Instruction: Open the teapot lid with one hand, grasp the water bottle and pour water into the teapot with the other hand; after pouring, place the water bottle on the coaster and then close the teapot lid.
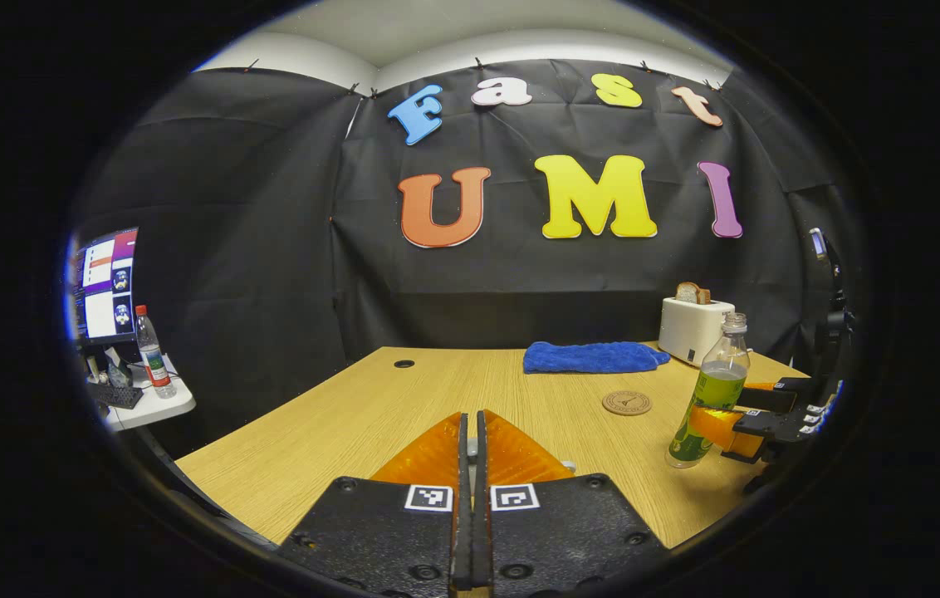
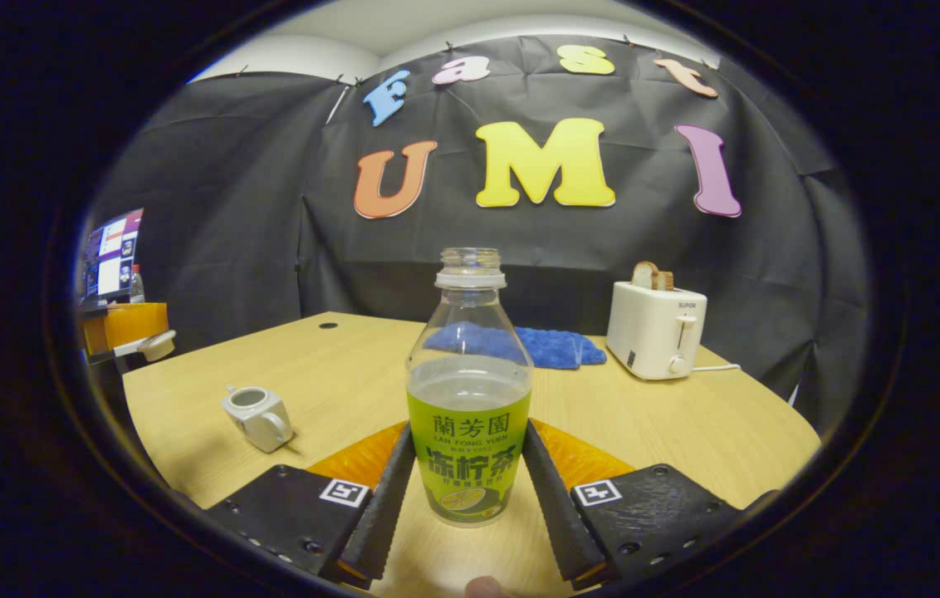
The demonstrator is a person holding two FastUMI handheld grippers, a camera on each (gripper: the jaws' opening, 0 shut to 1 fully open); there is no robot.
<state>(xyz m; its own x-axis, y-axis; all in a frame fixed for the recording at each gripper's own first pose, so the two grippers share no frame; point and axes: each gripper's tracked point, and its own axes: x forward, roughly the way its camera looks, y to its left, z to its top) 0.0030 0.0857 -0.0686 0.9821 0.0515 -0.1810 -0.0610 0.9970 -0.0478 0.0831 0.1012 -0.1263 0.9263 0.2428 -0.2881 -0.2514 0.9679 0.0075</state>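
Note:
My right gripper (image 2: pixel 468 436) is shut on the water bottle (image 2: pixel 470 415), both fingers pressing its green label. The bottle is uncapped and about half full; its base sits at or just above the table. The left gripper view has the same bottle (image 1: pixel 711 399) at the right, held by the right gripper (image 1: pixel 737 423). The small white teapot (image 2: pixel 258 415) stands on the table to the bottle's left, its top open. My left gripper (image 1: pixel 474 415) is shut on the teapot lid (image 1: pixel 567 467), which is mostly hidden by the fingers. It holds the lid (image 2: pixel 150 345) up at the far left. A round coaster (image 1: pixel 626 403) lies on the table left of the bottle.
A white toaster (image 2: pixel 657 328) with bread stands at the back right, and a blue cloth (image 1: pixel 594 357) lies next to it. Left of the wooden table (image 1: pixel 337 423), a side table (image 1: pixel 154 407) carries a monitor and another bottle. The black cloth wall closes off the back.

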